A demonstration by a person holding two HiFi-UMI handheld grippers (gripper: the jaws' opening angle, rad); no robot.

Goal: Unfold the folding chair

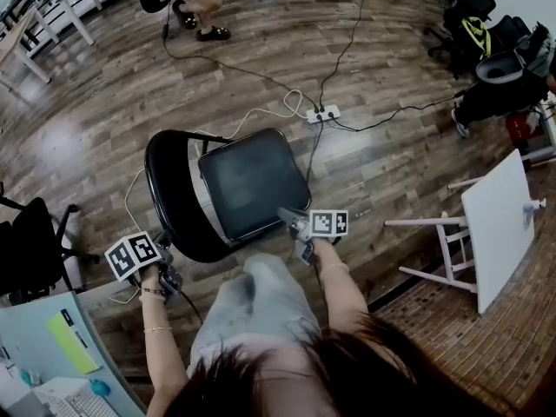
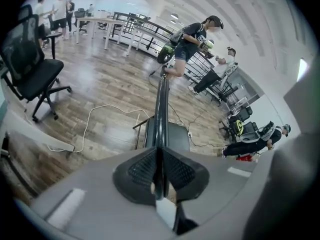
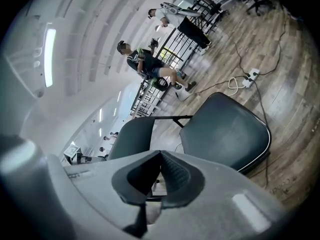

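A black, tube-framed folding chair (image 1: 254, 183) with a padded seat stood on the brown plank floor (image 1: 391, 68), directly ahead of both sets of fingers. The left gripper (image 2: 159, 154) had its jaws pressed shut on the thin black tube of the chair's rounded back hoop (image 1: 174, 200). From those fingers the tube ran straight away and upward. The right gripper (image 3: 160, 156) had its jaws fully together, and nothing could be made out between them. Its tips were at the near corner of the dark square seat (image 3: 227, 131), which spread out ahead and to the right of them.

The seat faced up. The hoop stood on the left fingers' side and the seat on the right fingers' side, so the chair's length ran across from one gripper to the other.

The wearer's knee in pale jeans (image 1: 261, 307) sat just behind the fingers, between the two grippers. Beyond the chair lay a white power strip (image 1: 322, 114) with black and white cables trailing toward and under the frame. A black office chair (image 1: 35, 246) stood outside the left fingers. A tipped white table (image 1: 499, 224) lay well out past the right fingers.
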